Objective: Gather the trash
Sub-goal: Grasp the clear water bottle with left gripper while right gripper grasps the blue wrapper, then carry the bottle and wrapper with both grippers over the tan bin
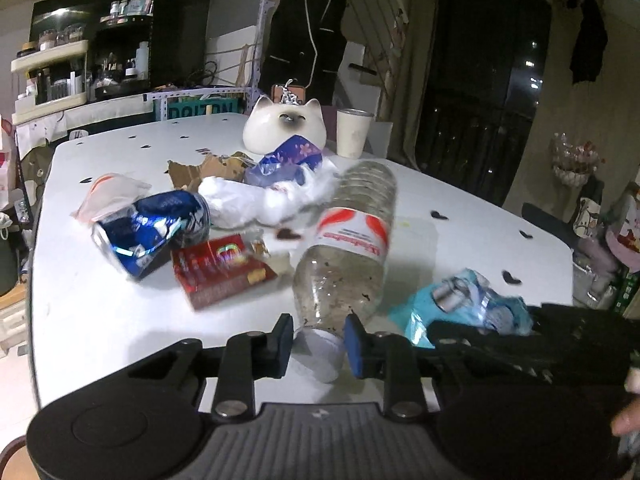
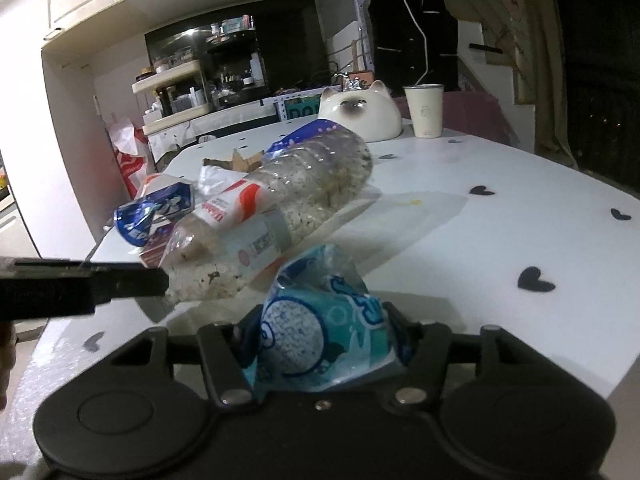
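Left claw (image 1: 318,344): pinching clear plastic bottle (image 1: 348,240) at its white cap. Right claw (image 2: 320,344): clamped on teal wrapper (image 2: 320,320). Lift from tabletop (image 1: 460,232) steadily, bottle neck kept centred.

Both wrist views face the bottle (image 1: 348,240) closely, side by side.

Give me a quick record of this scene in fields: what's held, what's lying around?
left tool: closed on the white cap end of the clear bottle
right tool: closed on a teal wrapper
table: white, with dark heart marks
loose trash: crushed blue can, red packet, white tissue, torn cardboard
not trash, at far edge: cat figurine, cup
bottle state: lying on its side, speckled inside
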`<state>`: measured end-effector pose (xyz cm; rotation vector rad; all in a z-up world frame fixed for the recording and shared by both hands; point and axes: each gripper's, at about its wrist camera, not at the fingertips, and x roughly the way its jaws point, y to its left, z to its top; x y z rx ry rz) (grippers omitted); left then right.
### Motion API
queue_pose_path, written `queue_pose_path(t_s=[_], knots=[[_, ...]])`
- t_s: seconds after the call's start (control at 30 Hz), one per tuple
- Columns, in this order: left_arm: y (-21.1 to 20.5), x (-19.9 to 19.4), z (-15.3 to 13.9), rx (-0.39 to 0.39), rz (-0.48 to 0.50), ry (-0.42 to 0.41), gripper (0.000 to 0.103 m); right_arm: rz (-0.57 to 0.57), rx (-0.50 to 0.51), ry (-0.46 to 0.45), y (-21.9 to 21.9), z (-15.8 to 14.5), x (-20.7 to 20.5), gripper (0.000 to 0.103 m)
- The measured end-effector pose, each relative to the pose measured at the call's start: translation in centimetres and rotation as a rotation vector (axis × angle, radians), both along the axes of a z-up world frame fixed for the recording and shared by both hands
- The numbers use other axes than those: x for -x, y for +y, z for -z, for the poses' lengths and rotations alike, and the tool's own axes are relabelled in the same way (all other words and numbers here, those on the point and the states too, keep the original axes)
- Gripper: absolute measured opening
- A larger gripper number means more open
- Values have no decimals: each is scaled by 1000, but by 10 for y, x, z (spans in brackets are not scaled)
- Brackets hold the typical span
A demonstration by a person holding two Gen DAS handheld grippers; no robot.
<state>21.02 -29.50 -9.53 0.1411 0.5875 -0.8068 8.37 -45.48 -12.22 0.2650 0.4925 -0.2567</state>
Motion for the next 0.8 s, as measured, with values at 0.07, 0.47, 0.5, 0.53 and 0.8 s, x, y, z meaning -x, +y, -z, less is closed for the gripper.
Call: queue_pose_path(t_s=[0.07,0.47,0.5,0.53,0.8], knots=[[8,14,-2,-15,0,-5,24,-6,-10,2,1,-1,4,61],[26,38,-36,-58,-24,-17,58,-22,-23,-5,7,-1,16,60],[20,33,-41,-55,-26,-11,61,-26,-24,-5,7,0,17,60],[14,27,-45,-58,-28,-3,66,-30,-24,-4,7,0,18,60],[-46,-26,-45,-133,-42,188,76,-46,-22,-5,6,1,20,60]])
